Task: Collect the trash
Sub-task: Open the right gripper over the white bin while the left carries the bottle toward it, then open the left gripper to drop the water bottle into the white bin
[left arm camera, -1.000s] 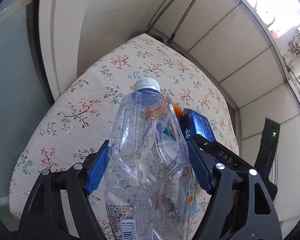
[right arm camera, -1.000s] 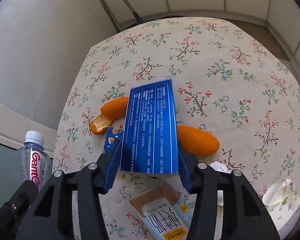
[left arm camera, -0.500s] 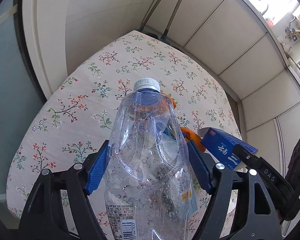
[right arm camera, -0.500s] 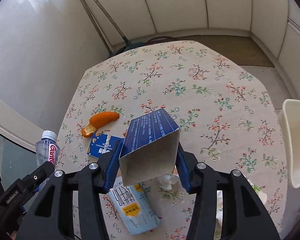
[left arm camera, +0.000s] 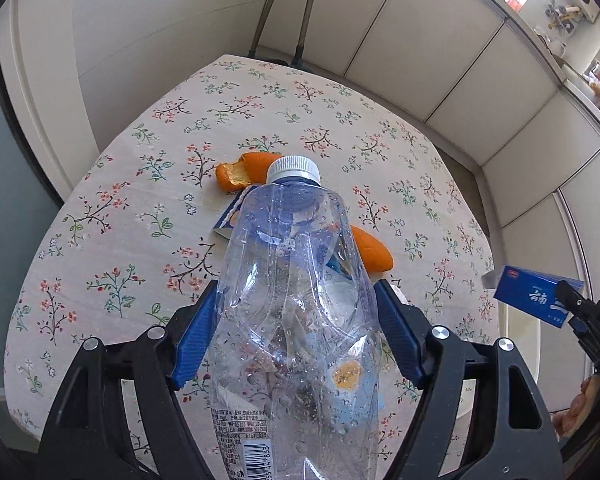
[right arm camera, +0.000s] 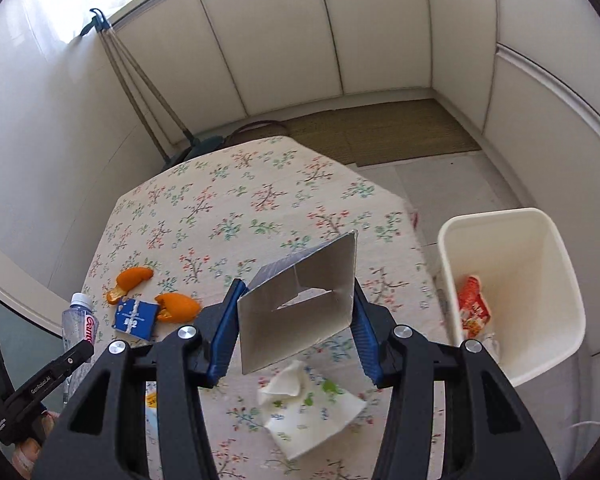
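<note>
My left gripper [left arm camera: 296, 332] is shut on a clear plastic bottle [left arm camera: 296, 304] with a white cap, held upright above the floral table [left arm camera: 140, 208]. My right gripper [right arm camera: 294, 316] is shut on a blue carton box [right arm camera: 300, 304], its open grey end facing the camera, held high above the table. The box also shows at the right of the left wrist view [left arm camera: 536, 296]. A white trash bin [right arm camera: 512, 296] stands beside the table's right edge, to the right of the box, with a red wrapper [right arm camera: 474, 312] inside.
On the table lie two orange peels [right arm camera: 132, 280] [right arm camera: 178, 306], a small blue packet [right arm camera: 136, 318], a crumpled white tissue [right arm camera: 308, 404] and a carton partly hidden under my right gripper [right arm camera: 152, 404]. Broom handles [right arm camera: 140, 84] lean on the far wall.
My right gripper has lifted the blue box off the table and carried it up and right toward the bin, uncovering the second peel. The left gripper has held the bottle and risen a little.
</note>
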Demonstrator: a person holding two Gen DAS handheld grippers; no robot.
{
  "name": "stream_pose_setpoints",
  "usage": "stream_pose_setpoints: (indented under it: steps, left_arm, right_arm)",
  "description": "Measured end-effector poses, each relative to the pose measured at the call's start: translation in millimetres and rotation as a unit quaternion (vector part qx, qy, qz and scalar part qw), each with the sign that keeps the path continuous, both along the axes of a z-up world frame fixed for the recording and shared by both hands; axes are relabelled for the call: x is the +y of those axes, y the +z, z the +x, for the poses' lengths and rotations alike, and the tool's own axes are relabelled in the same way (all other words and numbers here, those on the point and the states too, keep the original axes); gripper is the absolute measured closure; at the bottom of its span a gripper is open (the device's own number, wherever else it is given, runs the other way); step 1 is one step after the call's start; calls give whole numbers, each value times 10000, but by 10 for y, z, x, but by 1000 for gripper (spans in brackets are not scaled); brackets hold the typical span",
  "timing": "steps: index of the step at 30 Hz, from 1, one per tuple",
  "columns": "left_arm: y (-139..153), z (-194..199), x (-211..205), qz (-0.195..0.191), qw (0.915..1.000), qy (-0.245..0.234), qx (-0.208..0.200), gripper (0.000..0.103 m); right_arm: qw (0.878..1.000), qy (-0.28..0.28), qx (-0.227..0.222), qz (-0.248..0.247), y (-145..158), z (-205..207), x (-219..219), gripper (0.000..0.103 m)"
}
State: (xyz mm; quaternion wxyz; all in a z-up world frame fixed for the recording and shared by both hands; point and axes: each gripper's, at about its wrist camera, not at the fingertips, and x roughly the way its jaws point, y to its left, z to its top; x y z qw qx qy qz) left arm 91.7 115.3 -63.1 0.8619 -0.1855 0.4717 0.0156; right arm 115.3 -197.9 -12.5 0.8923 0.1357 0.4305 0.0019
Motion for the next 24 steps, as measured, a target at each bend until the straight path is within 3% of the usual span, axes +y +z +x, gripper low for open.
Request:
stream_pose_setpoints:
  steps: [15,20,22,24]
  left_arm:
    - [109,-25,-757,630,9964,-482,-287,31]
    - [231,67,-1195,575,9942,-807,-417,31]
    - [280,120,-1432,516,9925,-1004,-459,31]
    - [329,175,-1693,471,9901,-1222,-515,31]
  right_arm:
    - [9890,-1337,98,-618,-78,-253,-1676,51]
    - [9813,-1748,338,-735,-194,-309,-2088,42]
    - [9765,-1979,306,-795,-191,-377,-2243,23]
    - [9715,-2174,304,-890,-185,-447,-2374,19]
